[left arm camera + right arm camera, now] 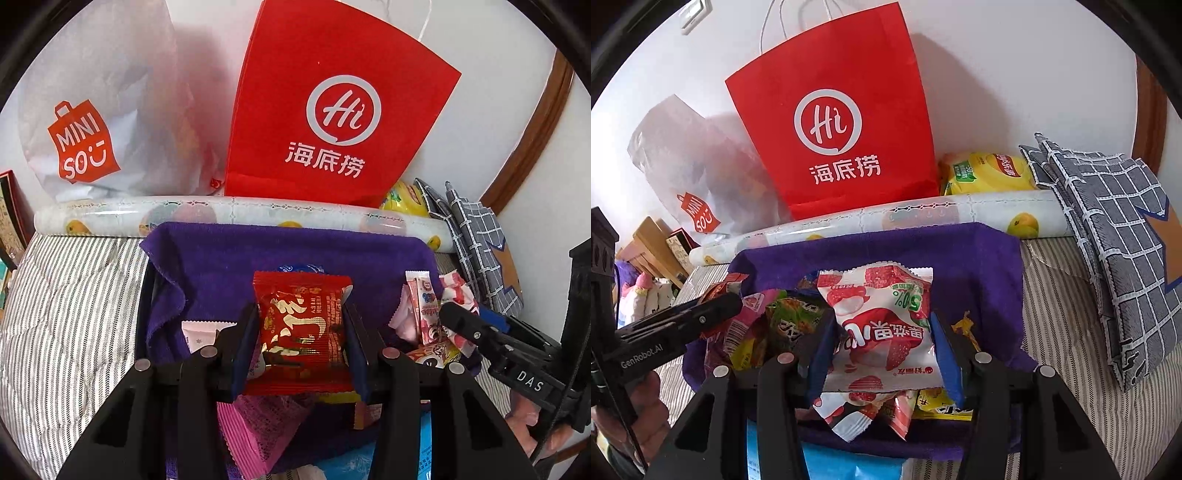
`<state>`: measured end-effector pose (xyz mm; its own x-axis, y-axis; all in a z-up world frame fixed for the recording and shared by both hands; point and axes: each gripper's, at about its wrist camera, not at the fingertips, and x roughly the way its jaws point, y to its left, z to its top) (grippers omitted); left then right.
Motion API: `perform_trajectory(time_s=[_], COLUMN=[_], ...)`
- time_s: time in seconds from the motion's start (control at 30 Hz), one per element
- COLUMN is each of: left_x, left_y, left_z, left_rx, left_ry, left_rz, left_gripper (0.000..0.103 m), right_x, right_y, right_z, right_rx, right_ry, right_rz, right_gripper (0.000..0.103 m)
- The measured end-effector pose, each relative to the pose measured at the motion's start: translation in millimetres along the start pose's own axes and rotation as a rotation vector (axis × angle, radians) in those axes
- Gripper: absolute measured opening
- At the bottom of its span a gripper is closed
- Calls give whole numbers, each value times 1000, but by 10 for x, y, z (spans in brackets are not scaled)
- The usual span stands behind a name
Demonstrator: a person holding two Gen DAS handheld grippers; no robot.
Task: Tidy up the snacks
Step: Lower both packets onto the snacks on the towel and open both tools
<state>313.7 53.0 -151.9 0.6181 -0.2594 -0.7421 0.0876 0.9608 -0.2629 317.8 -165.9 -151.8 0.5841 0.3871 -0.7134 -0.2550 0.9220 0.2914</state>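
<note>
My left gripper point(301, 332) is shut on a red snack packet with gold lettering point(301, 328), held above a purple cloth point(258, 247) that lines a container. My right gripper point(882, 332) is shut on a white and red lychee snack packet point(882, 325) over the same purple cloth point(979, 266). Several loose snack packets point(764, 325) lie on the cloth beneath both grippers. The right gripper point(465, 325) shows at the right of the left wrist view, next to pink and white packets point(424, 310). At the left of the right wrist view, the left gripper point(713, 310) shows.
A red paper bag point(332, 110) and a white plastic bag point(92, 122) lean on the wall behind a printed roll point(229, 214). A yellow chip bag point(986, 171) and a grey checked fabric bag point(1115, 229) lie at the right. Striped bedding point(66, 314) surrounds the cloth.
</note>
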Motion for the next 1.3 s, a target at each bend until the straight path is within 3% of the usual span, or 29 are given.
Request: perform_trajectory(time_s=[1.3], left_x=[128], left_y=[-60], left_z=[-65], left_rx=[18], left_ry=[36], left_rz=[41], left_gripper=[47], right_x=[95], right_y=[3], right_z=[-44], right_rx=[-30], right_ry=[40], right_rz=[-32], right_gripper=[50])
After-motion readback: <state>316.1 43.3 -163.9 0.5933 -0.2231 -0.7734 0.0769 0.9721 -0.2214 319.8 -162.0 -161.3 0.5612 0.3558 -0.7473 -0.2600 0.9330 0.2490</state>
